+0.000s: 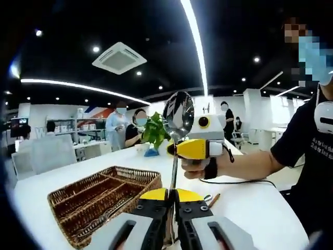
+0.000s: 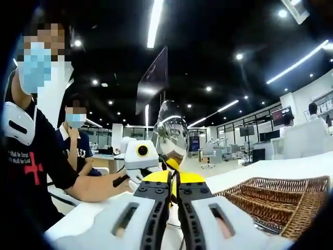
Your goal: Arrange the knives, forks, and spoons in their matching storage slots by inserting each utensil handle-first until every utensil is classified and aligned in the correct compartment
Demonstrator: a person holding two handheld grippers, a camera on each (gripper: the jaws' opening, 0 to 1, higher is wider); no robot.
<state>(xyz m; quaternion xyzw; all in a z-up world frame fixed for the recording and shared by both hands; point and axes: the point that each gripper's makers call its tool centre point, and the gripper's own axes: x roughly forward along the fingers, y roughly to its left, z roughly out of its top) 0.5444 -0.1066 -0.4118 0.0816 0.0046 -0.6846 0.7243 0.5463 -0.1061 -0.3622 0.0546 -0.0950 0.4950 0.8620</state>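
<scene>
We see a spoon [image 1: 178, 117] held upright above the table [image 1: 250, 208], bowl up, its thin handle running down between the yellow-tipped jaws of the left gripper [image 1: 171, 194], which are closed on it. In the left gripper view the right gripper [image 1: 183, 148] comes in from the right, carried by the person's hand [image 1: 200, 167]; its yellow tip sits right at the spoon's neck, just under the bowl, but we cannot tell whether it grips there.

In the right gripper view the right gripper [image 2: 174, 179] has its jaws drawn close together, and the spoon [image 2: 170, 134] bowl rises directly above their tips. We cannot tell whether the neck is actually pinched. The left gripper [image 2: 136, 156] shows just behind and to the left of the spoon.

A wicker tray [image 1: 104, 198] with long slots lies on the table near its front left edge. In the right gripper view the tray [image 2: 276, 200] lies to the right. A small plant [image 1: 154, 133] stands further back on the table.
</scene>
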